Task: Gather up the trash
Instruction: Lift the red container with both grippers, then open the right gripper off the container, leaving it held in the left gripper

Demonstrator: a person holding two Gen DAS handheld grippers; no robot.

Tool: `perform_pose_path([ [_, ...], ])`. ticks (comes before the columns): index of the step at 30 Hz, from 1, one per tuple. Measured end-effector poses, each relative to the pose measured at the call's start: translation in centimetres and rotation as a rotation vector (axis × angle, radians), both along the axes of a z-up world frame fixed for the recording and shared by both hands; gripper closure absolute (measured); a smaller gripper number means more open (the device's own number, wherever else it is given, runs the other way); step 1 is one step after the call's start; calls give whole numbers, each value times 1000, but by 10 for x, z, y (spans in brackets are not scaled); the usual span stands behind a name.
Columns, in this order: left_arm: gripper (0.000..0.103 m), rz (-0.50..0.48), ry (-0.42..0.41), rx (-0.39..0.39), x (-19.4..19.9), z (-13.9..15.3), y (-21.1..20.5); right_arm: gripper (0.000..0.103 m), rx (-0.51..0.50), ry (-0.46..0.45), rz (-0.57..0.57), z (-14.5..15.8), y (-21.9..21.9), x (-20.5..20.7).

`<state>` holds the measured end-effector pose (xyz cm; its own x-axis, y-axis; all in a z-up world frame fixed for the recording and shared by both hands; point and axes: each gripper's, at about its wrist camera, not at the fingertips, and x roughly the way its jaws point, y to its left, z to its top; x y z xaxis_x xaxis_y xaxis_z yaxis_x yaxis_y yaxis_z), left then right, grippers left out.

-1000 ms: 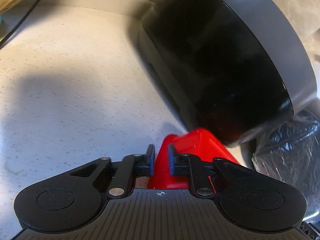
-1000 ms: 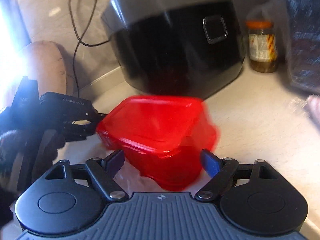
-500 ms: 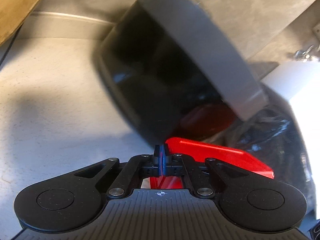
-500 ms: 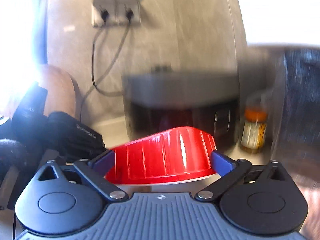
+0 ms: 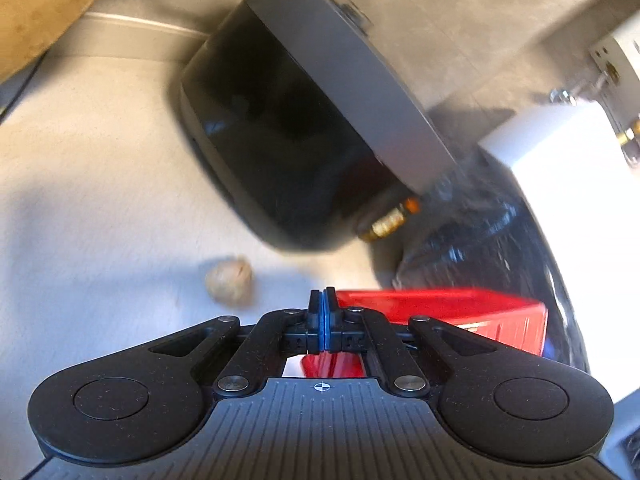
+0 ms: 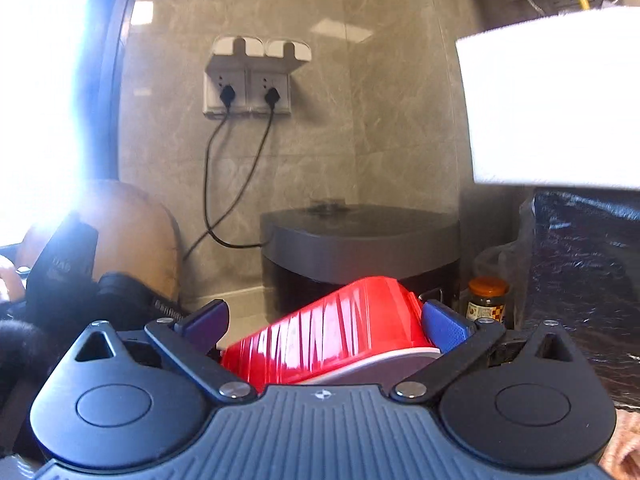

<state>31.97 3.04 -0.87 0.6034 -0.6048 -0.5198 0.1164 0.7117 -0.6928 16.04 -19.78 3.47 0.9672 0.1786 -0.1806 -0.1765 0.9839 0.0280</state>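
Left gripper [image 5: 324, 312]: jaws pressed together, pinching the container's rim or lid edge.
Right gripper [image 6: 326, 324]: jaws spread wide around the container's sides; contact unclear.
Red plastic container [image 6: 336, 332]: tilted, lifted between both grippers.
Counter [image 5: 100, 184]: open pale surface to the left; a small crumpled ball [image 5: 229, 280] lay there.
Rice cooker [image 5: 304, 132]: close ahead.
Black bag [image 6: 580, 280]: crowded the right edge.

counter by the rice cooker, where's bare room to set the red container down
Free: the pale counter left of the rice cooker, bordered by the wooden board and a crumpled wad. Crowded: right of the cooker, where a jar and black bag sit tight together.
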Motion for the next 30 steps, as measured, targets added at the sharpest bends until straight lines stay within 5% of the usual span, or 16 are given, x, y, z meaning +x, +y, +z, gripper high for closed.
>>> perform_pose_path([
  [3,99,-35,44,8,-26,-11,7,1,-35,6,36,8,15,-6],
  [5,91,-39,56,-10,-38,-19,15,3,-56,110,173,9,33,17],
  [7,91,43,43,88,-48,-15,26,14,-48,223,278,4,53,56],
  [9,90,99,-4,203,-58,-3,34,23,-115,273,248,10,70,84],
  [12,89,126,-55,299,-69,11,41,23,-60,267,256,32,59,91],
  [14,89,147,-80,297,-71,17,44,22,-2,265,263,41,43,91],
  [24,89,16,-211,324,-59,51,2,23,58,309,17,2,-19,80],
  [30,84,-115,-298,567,-17,58,-57,23,119,379,-106,-32,-54,74],
])
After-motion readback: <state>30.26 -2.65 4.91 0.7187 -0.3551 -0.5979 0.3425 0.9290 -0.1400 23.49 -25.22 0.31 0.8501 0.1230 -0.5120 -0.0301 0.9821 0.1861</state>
